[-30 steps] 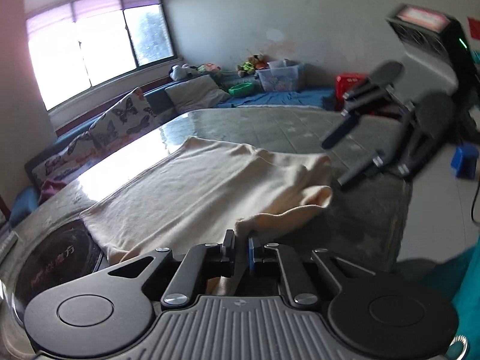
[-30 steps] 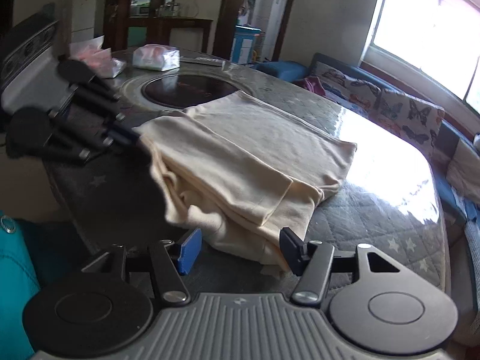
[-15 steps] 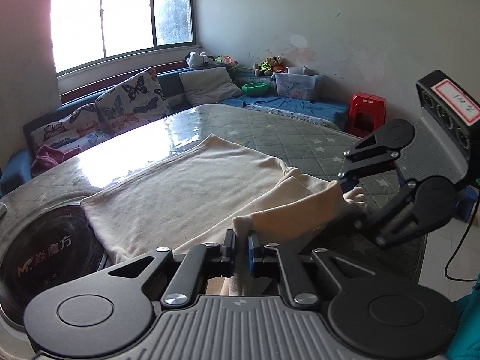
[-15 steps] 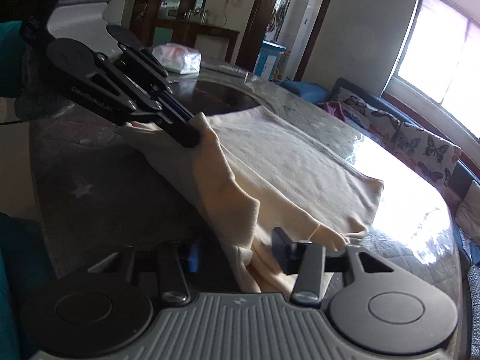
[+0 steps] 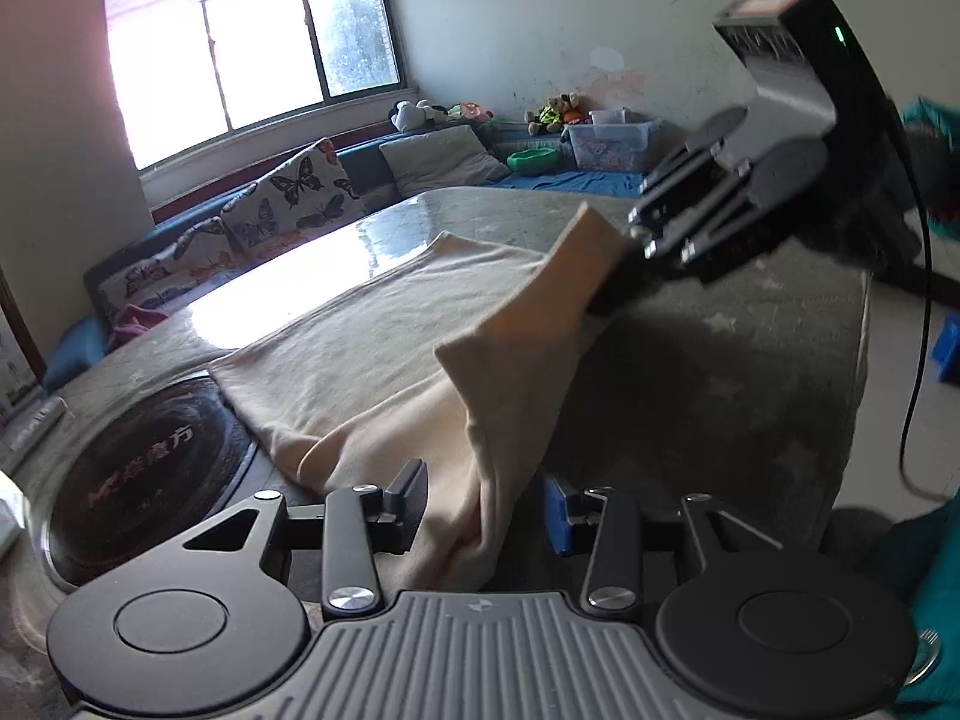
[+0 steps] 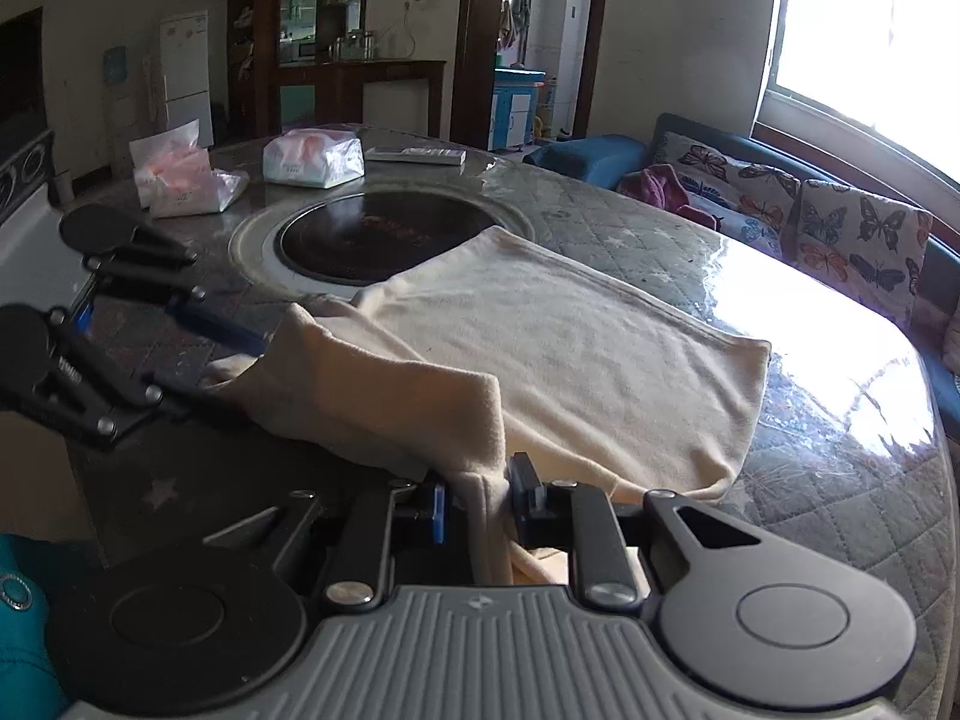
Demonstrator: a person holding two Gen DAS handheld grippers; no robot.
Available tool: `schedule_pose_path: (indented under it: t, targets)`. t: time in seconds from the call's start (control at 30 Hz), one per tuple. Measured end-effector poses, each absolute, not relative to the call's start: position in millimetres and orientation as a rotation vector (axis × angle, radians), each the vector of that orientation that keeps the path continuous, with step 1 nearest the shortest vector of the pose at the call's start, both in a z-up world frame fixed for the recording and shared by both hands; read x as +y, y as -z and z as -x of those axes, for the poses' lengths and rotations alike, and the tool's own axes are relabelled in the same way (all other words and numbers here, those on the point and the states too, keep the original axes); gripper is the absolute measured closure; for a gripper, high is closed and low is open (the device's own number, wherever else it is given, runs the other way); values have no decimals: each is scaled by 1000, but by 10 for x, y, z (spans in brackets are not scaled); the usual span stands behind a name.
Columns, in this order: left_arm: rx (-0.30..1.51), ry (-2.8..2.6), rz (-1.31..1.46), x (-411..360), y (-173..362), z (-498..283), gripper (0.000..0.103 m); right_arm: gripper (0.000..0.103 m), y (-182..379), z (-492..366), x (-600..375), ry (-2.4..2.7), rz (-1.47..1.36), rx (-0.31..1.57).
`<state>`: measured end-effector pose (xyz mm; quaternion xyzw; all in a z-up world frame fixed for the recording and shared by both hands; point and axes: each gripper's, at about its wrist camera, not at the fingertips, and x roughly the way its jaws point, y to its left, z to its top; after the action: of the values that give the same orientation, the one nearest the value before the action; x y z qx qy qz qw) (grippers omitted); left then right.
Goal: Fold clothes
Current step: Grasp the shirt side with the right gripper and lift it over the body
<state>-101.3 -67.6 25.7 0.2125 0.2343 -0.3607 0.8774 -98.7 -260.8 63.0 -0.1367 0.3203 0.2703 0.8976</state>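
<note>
- Since the earlier frames, the left gripper (image 5: 485, 510) has just opened its jaws, which were pinched shut on the fabric; the right gripper (image 6: 477, 501) has just closed in from a wide gap onto a fold.
- Cream garment (image 5: 384, 354) lies mostly flat on the quilted table (image 5: 750, 360), its near edge lifted into a raised fold.
- Left gripper's jaws stand apart, with a hanging bunch of cloth between them; its pads do not press the cloth.
- Right gripper's pads press a narrow gather of cloth, holding that corner up off the table.
- Garment's far corner overlaps the rim of a round dark cooktop (image 6: 384, 237) set into the table.
- Beyond it sit two plastic-wrapped packs (image 6: 315, 159) and a remote (image 6: 417, 154).
- Butterfly-print cushions (image 6: 840, 228) line a bench under a bright window (image 5: 240, 54).
</note>
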Motion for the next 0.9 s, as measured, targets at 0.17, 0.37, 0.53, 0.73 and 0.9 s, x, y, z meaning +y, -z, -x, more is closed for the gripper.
schedule_pose_path:
  t: [0.17, 0.37, 0.53, 0.73, 0.9]
  targets:
    - [458, 733, -547, -663, -164, 1067, 60, 84, -645, 934, -2610, -545, 266, 659]
    - [426, 734, -584, -632, -159, 1069, 85, 90, -570, 1016, -2609, -532, 241, 644]
    - [411, 736, -521, -580, -294, 1140, 90, 91, -562, 1155, -2657, -518, 217, 625]
    - [401, 766, -439, -453, -550, 1379, 91, 92, -692, 1421, -2709, -538, 211, 598]
    - [408, 824, -390, -320, -805, 1762, 91, 92, -921, 1837, -2757, -581, 212, 596]
